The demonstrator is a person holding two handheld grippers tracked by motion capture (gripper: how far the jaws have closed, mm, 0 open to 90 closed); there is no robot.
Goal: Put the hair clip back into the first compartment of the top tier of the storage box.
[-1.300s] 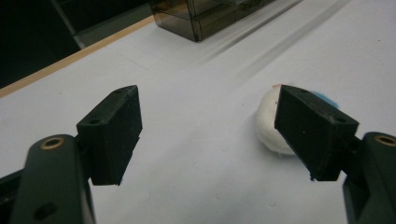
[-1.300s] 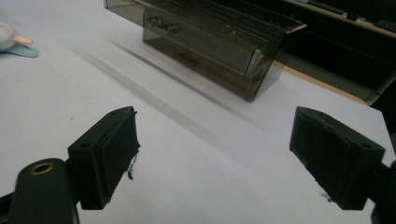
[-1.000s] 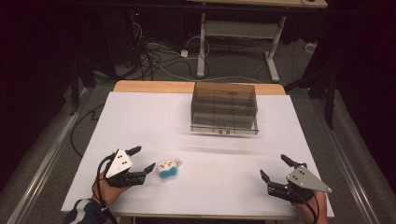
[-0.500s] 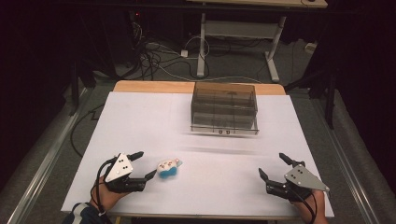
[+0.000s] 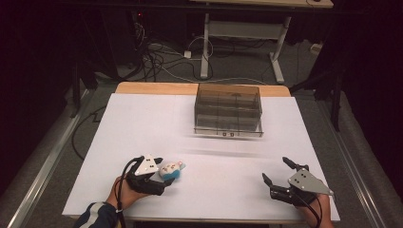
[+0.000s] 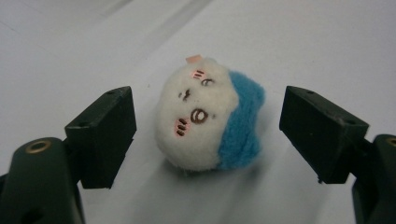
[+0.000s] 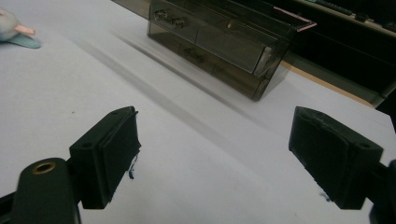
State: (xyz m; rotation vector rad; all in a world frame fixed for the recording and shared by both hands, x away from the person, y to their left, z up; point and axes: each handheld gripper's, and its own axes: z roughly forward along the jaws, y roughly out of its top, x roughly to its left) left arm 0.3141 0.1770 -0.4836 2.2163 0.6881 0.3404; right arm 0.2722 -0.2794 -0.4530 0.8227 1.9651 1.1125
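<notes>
Plush (image 6: 208,119) between spread left fingers (image 6: 105,135)
Left gripper (image 5: 159,176) brackets it without contact on the counter (image 5: 228,175); right gripper (image 5: 280,173) fingers spread, nothing between them.

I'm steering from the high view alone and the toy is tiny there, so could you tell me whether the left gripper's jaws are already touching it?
Observer: No. In the left gripper view the left gripper stands open, with a gap of white table on each side of the plush toy.
Operator: Thank you. Which way does the toy lie?
Observer: On its side, stitched face toward the camera, blue part toward the jaw at the right of that view.
Operator: And what does the right gripper face?
Observer: The right gripper is open over bare table, looking toward the smoky drawer box, whose drawers look shut.
</notes>
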